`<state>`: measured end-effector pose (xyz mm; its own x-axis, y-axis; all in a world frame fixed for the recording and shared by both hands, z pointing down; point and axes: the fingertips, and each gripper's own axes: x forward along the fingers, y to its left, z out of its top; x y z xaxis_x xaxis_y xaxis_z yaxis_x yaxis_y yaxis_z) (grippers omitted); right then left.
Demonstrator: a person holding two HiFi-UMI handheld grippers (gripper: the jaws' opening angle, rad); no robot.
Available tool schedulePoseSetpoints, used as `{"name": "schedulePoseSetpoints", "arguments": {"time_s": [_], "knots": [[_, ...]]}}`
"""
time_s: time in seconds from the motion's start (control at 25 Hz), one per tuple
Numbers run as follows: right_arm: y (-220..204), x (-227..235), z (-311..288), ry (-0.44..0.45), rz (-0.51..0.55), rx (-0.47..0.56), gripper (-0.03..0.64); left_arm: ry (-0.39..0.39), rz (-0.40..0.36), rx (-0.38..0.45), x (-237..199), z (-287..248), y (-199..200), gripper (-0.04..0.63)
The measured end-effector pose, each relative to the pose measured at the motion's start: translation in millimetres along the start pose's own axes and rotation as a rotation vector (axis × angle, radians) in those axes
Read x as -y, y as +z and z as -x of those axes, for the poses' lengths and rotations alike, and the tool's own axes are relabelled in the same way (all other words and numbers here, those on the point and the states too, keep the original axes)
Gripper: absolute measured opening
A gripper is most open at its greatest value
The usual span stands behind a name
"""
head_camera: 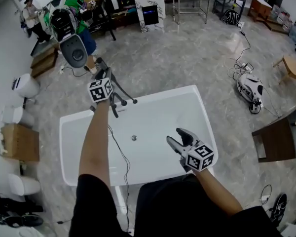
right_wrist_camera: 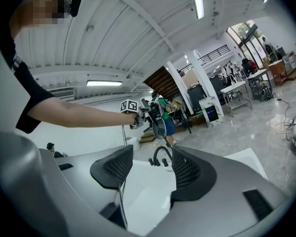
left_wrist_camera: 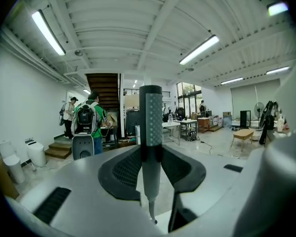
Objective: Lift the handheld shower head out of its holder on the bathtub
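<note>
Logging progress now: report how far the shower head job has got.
Done: the shower head is up, well clear of its holder on the bathtub rim. In hand: the left claw grips its handle. The right claw hangs open and empty over the tub. Left: seemingly nothing.

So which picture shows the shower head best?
The head view. You can see the whole shower head, its round face and handle, held up by the left gripper. The left gripper view shows only the handle, pinched between the jaws. The right gripper view shows the shower head small and far away.
</note>
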<state>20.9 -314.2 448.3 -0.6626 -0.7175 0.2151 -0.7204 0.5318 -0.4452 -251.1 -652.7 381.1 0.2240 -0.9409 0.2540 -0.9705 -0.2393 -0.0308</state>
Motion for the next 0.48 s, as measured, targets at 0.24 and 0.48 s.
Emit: {"name": "schedulePoseSetpoints", "arguments": {"time_s": [0.24, 0.48], "knots": [[14.2, -3.1, 0.0, -0.025, 0.049, 0.035, 0.173, -0.008, -0.024, 0.043, -2.2, 15.4, 30.9, 0.118], [15.0, -7.9, 9.8, -0.022, 0.072, 0.042, 0.160, -0.015, -0.012, 0.076, 4.5, 28.6, 46.4, 0.118]]}}
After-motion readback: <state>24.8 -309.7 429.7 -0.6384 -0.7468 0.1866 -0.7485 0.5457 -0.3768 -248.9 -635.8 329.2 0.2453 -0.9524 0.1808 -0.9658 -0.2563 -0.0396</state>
